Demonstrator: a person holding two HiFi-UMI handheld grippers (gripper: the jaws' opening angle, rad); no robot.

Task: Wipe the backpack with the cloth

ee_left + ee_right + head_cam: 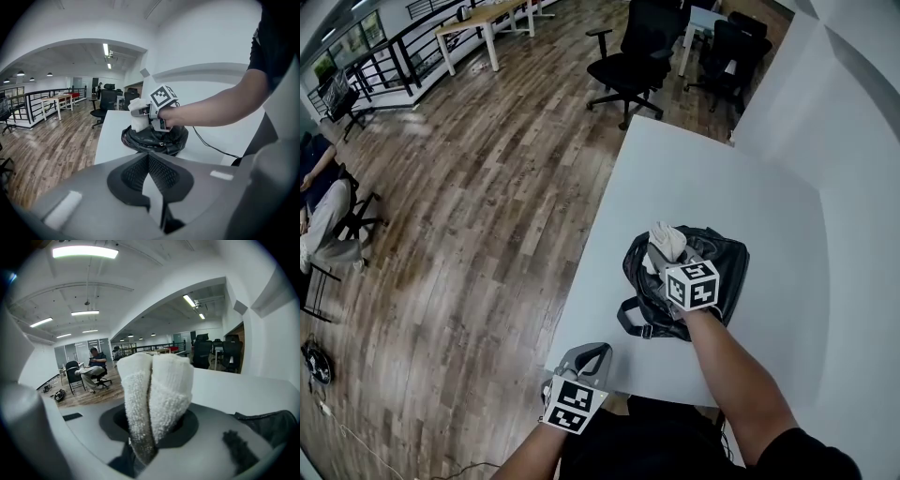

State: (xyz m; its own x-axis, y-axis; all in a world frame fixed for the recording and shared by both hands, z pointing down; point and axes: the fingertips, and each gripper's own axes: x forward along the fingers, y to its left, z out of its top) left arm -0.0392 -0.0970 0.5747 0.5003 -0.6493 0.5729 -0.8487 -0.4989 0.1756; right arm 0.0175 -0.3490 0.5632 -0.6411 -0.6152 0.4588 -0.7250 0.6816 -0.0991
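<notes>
White cloth point(667, 240) is pinched in the right gripper point(668, 255), pressed on the black backpack point(725, 259). Left gripper point(589, 353) is held closed, empty, by the table's point(694, 169) near edge.

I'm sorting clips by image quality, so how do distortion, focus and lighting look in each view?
Head view: even indoor light, mild wide-angle bend, backpack and table sharp. Left gripper view: strong fisheye with black corners; the left claw up close is soft, the backpack beyond is clearer. Right gripper view: same fisheye, ceiling lamp blown out at top; the cloth fills the centre, fairly sharp.
</notes>
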